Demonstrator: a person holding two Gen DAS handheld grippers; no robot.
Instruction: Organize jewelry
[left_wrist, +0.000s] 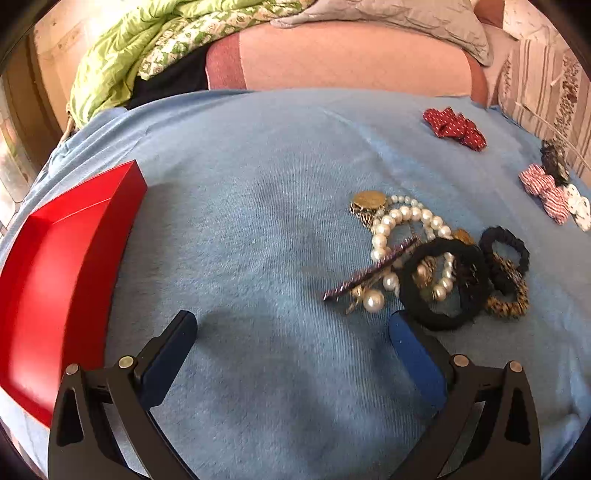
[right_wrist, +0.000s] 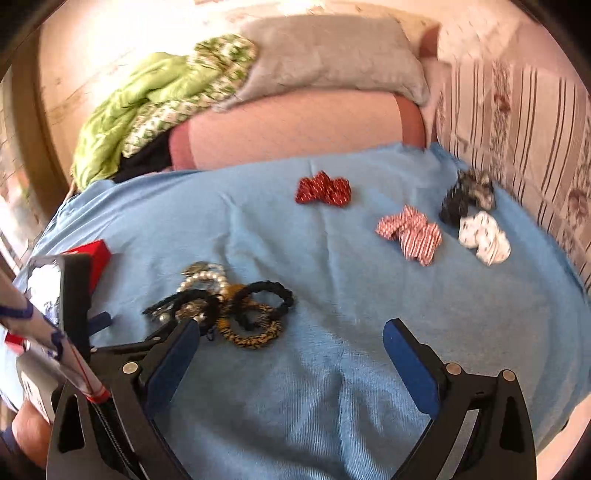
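Blue blanket (left_wrist: 258, 221) is spread over a bed, with a tangled jewelry pile (left_wrist: 424, 258) right of a red box (left_wrist: 55, 277). Both left gripper (left_wrist: 291, 339) and right gripper (right_wrist: 291, 343) are held open, empty. Light, slippery pearls (left_wrist: 406, 216) are best pinched mid-strand.

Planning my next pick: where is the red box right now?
The red box sits open at the far left of the left wrist view, on the blue blanket, left of the open left claw and well apart from the pearl necklace pile.
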